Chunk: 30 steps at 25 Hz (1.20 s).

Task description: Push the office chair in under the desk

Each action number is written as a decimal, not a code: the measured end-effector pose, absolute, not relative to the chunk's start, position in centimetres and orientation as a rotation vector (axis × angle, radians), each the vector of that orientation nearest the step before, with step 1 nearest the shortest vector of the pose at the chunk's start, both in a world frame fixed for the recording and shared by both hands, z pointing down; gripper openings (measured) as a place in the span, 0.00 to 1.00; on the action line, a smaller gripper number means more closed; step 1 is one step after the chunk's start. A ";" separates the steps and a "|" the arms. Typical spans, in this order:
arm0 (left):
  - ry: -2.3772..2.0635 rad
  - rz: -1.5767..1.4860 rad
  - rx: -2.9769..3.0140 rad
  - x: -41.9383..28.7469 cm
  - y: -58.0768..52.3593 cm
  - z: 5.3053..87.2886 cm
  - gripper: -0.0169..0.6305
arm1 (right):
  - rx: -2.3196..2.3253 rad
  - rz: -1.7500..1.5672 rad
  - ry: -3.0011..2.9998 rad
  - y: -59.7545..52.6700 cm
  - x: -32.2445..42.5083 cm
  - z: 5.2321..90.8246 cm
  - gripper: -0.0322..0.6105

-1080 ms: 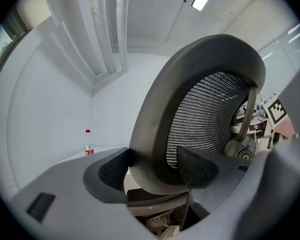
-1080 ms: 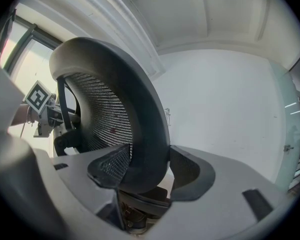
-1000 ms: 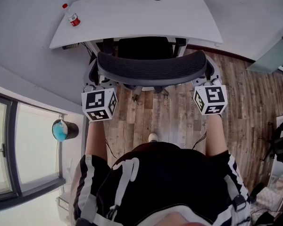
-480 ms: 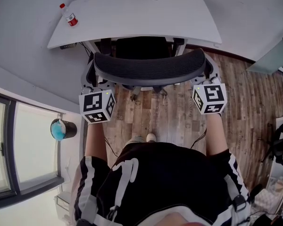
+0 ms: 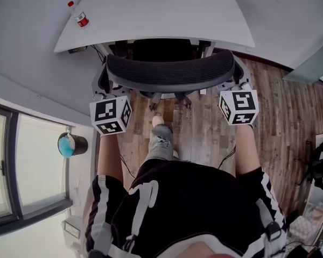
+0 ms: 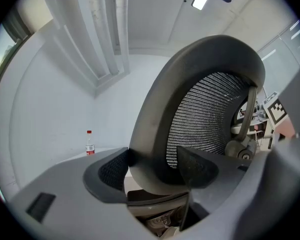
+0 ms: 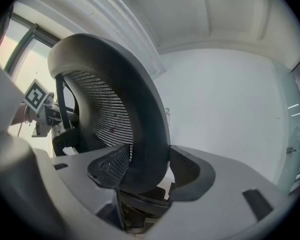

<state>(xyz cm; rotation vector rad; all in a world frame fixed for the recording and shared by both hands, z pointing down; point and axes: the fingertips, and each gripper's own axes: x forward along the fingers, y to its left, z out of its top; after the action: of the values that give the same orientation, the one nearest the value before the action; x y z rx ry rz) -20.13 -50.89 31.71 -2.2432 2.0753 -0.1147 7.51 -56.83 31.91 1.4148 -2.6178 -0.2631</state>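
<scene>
We hold the black mesh-backed office chair (image 5: pixel 169 73) by its backrest: the left gripper (image 6: pixel 150 170) pinches the left end, the right gripper (image 7: pixel 146 170) the right end. Its long axis runs left to right, and the white desk (image 5: pixel 151 15) lies straight beyond, seat already partly under.

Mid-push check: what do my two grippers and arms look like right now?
The left gripper and right gripper have grey moulded bodies and dark textured jaw pads. The left cube and right cube are white with black square markers. Clothing is black with white stripes; forearms unsleeved.
</scene>
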 end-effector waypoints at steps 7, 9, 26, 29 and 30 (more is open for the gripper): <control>2.070 -0.114 -2.251 -20.3 -52.1 31.8 0.50 | 1.424 -0.256 -2.622 -58.0 7.3 32.1 0.43; 2.068 -0.109 -2.250 -20.3 -52.4 31.7 0.50 | 1.426 -0.262 -2.626 -58.3 7.3 31.9 0.43; 2.061 -0.091 -2.250 -21.0 -55.5 31.5 0.50 | 1.444 -0.267 -2.632 -61.3 6.7 31.9 0.43; 2.063 -0.093 -2.247 -21.0 -56.2 31.5 0.50 | 1.442 -0.263 -2.632 -62.0 6.7 31.9 0.43; 2.064 -0.094 -2.247 -21.0 -56.4 31.5 0.50 | 1.443 -0.263 -2.632 -62.2 6.7 31.9 0.43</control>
<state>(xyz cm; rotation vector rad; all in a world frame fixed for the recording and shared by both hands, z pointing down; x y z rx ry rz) -21.03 -56.41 31.53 -2.2472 2.0637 -0.0943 6.69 -62.22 31.89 1.4426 -2.6325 -0.2629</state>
